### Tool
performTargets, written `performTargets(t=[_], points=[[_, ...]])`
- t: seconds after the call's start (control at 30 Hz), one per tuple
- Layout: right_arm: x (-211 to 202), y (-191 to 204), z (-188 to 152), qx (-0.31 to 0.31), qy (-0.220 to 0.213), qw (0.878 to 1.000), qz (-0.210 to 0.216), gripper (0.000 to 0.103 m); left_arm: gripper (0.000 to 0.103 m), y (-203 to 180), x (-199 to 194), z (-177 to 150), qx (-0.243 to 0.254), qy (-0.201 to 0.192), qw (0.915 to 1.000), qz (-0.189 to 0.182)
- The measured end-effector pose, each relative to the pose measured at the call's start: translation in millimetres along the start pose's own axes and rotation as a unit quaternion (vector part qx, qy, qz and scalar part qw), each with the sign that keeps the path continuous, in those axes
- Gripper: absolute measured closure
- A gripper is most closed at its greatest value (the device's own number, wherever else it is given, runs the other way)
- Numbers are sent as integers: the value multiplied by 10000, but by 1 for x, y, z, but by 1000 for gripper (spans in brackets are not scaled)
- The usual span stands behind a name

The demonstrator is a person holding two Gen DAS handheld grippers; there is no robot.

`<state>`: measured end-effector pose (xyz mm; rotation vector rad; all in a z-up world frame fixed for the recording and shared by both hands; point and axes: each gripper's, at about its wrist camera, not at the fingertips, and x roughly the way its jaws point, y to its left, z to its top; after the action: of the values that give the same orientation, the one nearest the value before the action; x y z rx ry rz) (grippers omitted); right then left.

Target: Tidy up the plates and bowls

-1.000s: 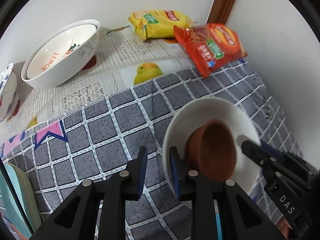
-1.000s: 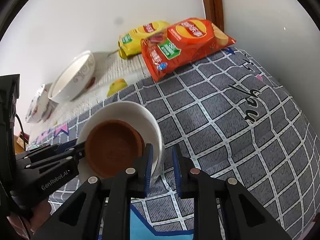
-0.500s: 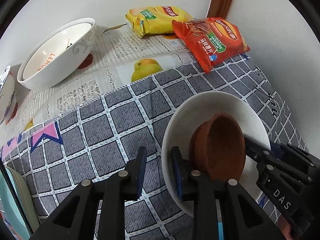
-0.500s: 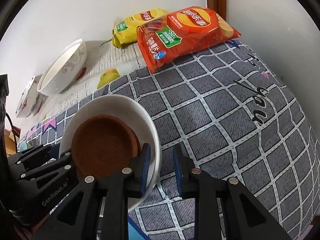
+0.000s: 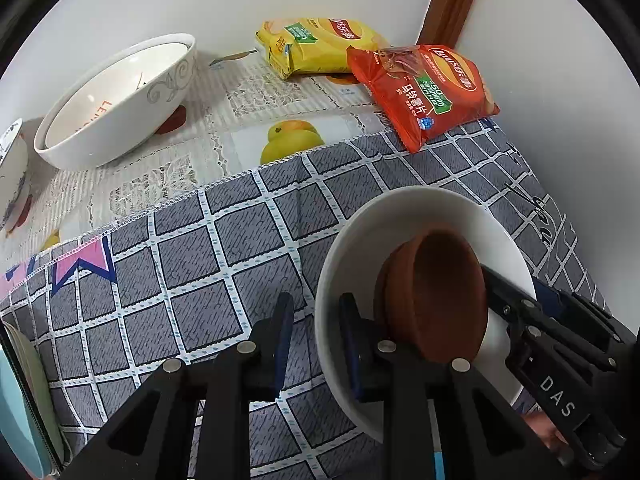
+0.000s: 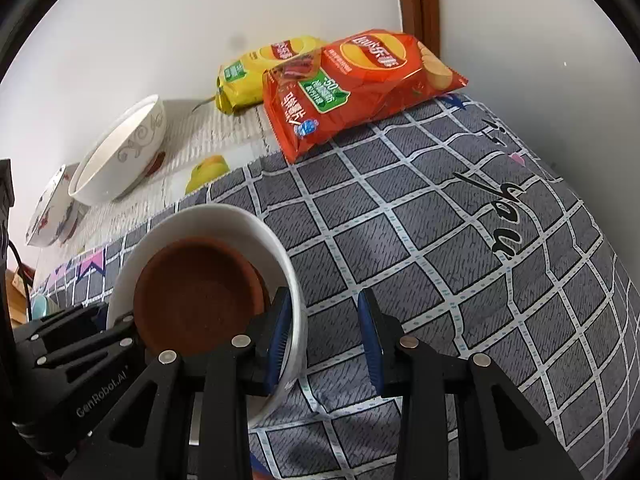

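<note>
A white bowl [image 5: 360, 236] with a brown clay bowl [image 5: 440, 296] inside it sits over the grey checked cloth. My left gripper [image 5: 314, 336] straddles the white bowl's left rim, jaws slightly apart on it. In the right wrist view the white bowl [image 6: 216, 220] and brown bowl [image 6: 196, 296] are at lower left, and my right gripper [image 6: 324, 340] straddles the right rim with its jaws open wider. A large white patterned bowl [image 5: 116, 100] stands at the back left, with another patterned bowl [image 6: 52, 208] beside it.
A yellow snack bag [image 5: 320, 46] and a red chip bag [image 5: 428, 92] lie at the back by the wall corner. A lace fruit-print cloth [image 5: 248, 136] covers the back of the table. Something teal [image 5: 20, 412] is at the left edge.
Both grippers with the white bowl have shifted slightly toward the back of the table. The right gripper's jaws have opened wider around the rim.
</note>
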<state>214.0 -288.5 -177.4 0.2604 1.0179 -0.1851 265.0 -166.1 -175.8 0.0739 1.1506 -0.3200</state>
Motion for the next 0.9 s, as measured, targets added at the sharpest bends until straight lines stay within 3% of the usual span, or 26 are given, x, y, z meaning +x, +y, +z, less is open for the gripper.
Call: performTargets(t=[0.23,0.37,0.6,0.73,0.9], points=[[3,-5,2,308,181,9992,162,70,92,-2,1,-1,-32,-13,9999,-122],[4,-6,3,330,247,9990,199,71,92,-1,2,1,-89,14,9998,-172],[7,-5,5,341,352,9983,321,79,92,-2,3,0,-99,-10,9999,-105],[7,-4,4,491,289,9968,564,94,91,-4,2,1,-149,-9,9999,-46],[5,-2,3,562,219,9973,426,94,93,1,1,1,-188,43,9996,-194]])
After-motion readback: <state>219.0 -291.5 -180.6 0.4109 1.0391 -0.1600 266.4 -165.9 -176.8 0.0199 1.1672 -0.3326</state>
